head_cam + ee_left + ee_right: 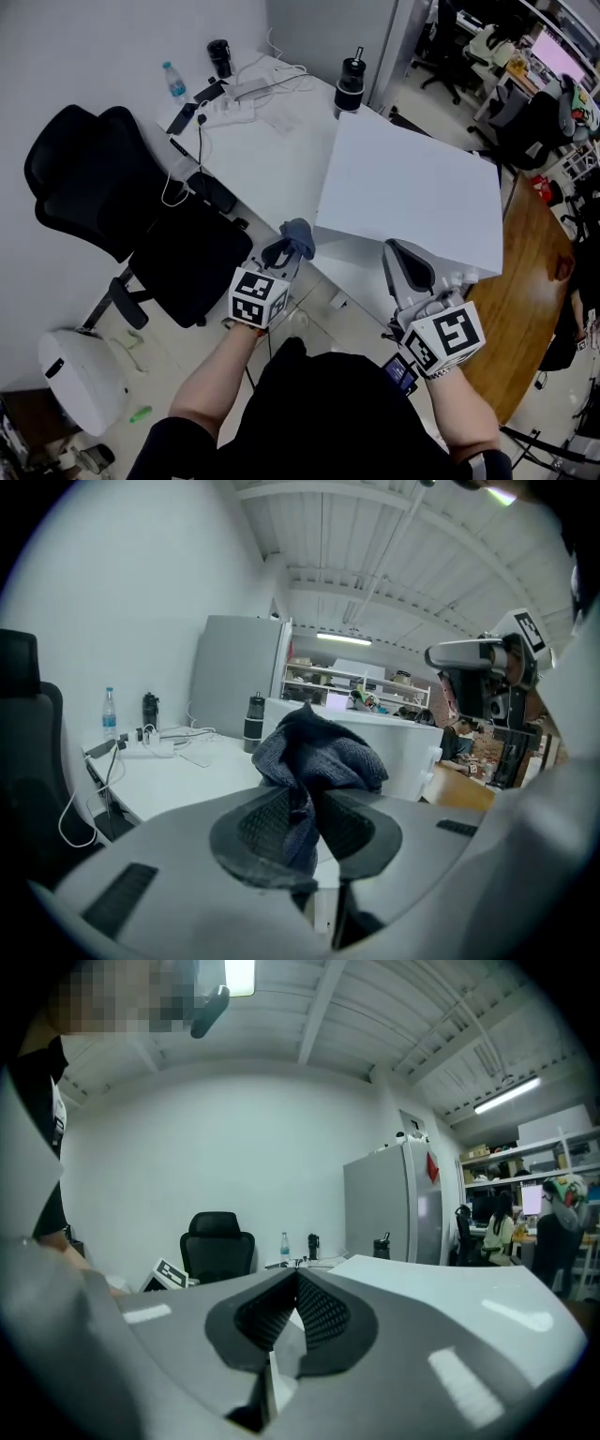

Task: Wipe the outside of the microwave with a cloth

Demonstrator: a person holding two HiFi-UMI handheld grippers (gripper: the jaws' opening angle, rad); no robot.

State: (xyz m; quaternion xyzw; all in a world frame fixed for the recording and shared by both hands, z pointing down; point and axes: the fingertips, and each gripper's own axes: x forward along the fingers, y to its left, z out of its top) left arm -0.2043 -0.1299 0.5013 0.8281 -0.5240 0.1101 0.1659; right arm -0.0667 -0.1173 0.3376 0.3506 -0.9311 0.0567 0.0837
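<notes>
The microwave [412, 187] is a white box on the white desk [272, 159], seen from above in the head view. My left gripper [281, 251] hangs just off its near left corner, shut on a bunched dark blue-grey cloth [297, 234]. In the left gripper view the cloth [319, 747] sticks up from between the pads [267, 822], with the microwave [403, 747] behind it. My right gripper [405, 261] is at the microwave's near edge, shut with nothing in it. In the right gripper view the jaws meet at my right gripper [295, 1283], beside the microwave's white top [450, 1288].
A black office chair [122, 197] stands left of the desk. A water bottle [174, 80], a black flask [351, 82], and a power strip with cables [234, 103] sit at the desk's far end. A wooden table [525, 281] lies to the right, a white round appliance [80, 370] on the floor.
</notes>
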